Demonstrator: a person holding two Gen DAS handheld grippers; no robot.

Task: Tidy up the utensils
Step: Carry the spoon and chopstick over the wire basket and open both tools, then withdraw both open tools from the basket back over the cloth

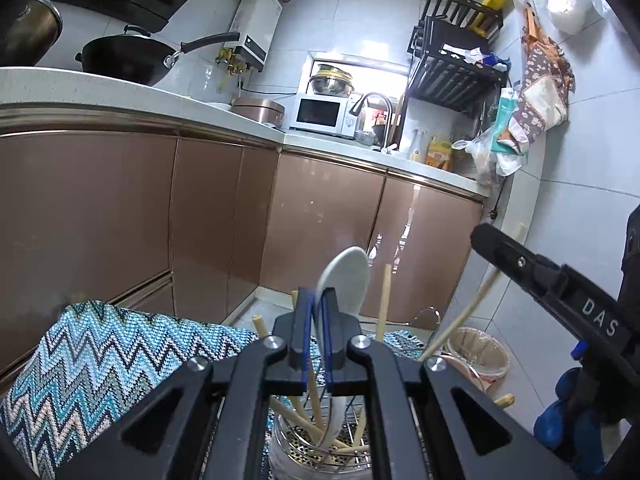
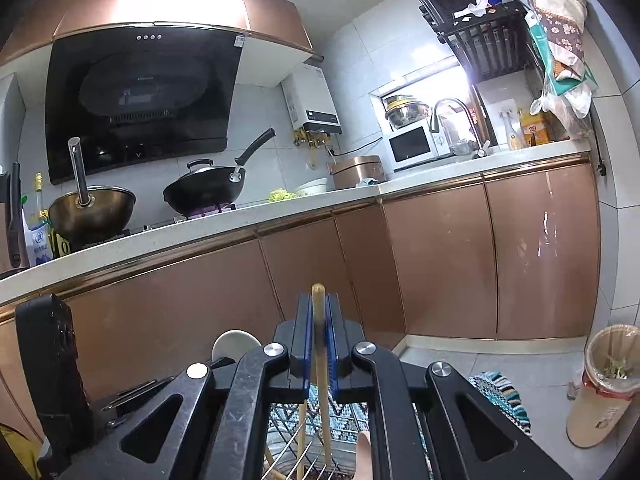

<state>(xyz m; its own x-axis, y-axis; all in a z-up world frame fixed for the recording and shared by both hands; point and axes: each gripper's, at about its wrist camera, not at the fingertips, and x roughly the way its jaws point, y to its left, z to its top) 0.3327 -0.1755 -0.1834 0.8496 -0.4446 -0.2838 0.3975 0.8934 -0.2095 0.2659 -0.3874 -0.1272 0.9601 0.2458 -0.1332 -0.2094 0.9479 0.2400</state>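
My left gripper (image 1: 318, 300) is shut on a white spoon (image 1: 346, 280), whose bowl sticks up past the fingertips and whose handle runs down into a steel utensil holder (image 1: 292, 446). Several wooden chopsticks (image 1: 385, 300) stand in that holder. My right gripper (image 2: 319, 304) is shut on a wooden chopstick (image 2: 318, 294) that runs down towards a wire rack (image 2: 296, 460). The right gripper also shows in the left wrist view (image 1: 486, 236), holding that chopstick at the right. The spoon's bowl shows in the right wrist view (image 2: 232, 344).
A zigzag-patterned cloth (image 1: 100, 360) covers the surface under the holder. Brown cabinets (image 2: 440, 260) and a white counter (image 2: 280, 208) with woks, a rice cooker and a microwave are ahead. A lined bin (image 2: 604, 384) stands on the floor at the right.
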